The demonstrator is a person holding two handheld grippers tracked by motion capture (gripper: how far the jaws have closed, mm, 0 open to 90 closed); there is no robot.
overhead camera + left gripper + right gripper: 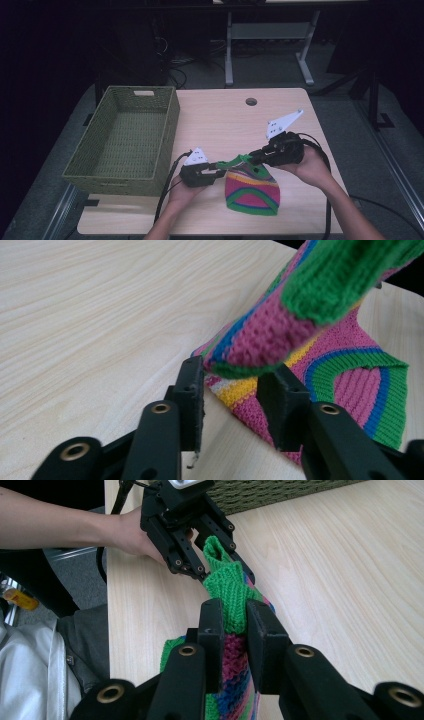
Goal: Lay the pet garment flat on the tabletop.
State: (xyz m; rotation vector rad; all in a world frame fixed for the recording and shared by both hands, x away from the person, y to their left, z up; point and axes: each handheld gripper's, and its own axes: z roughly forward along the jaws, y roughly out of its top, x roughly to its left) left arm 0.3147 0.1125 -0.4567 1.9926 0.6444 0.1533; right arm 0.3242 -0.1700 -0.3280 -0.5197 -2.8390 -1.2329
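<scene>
Two grippers: both are working on one knitted hat at the table's near edge.
Hat point(252, 192): striped in pink, green, yellow and blue; its lower part is lying flat on the table point(225, 120), its green-edged top is being lifted and stretched between the two grippers.
Left gripper point(216, 171): a hand point(182, 192) is holding it just left of the hat; in its own view the jaws are standing apart, with a fold of the hat point(280, 335) hanging over and between them; I cannot tell whether they are pinching it. In the right gripper view it point(220, 562) is sitting at the far end of the green strip.
Right gripper point(252, 156): a hand point(312, 167) is holding it over the hat's upper right; its jaws are clamping the green strip point(230, 595) between them.
Basket point(125, 142): green woven, sitting on the table's left side, well apart from the hat.
</scene>
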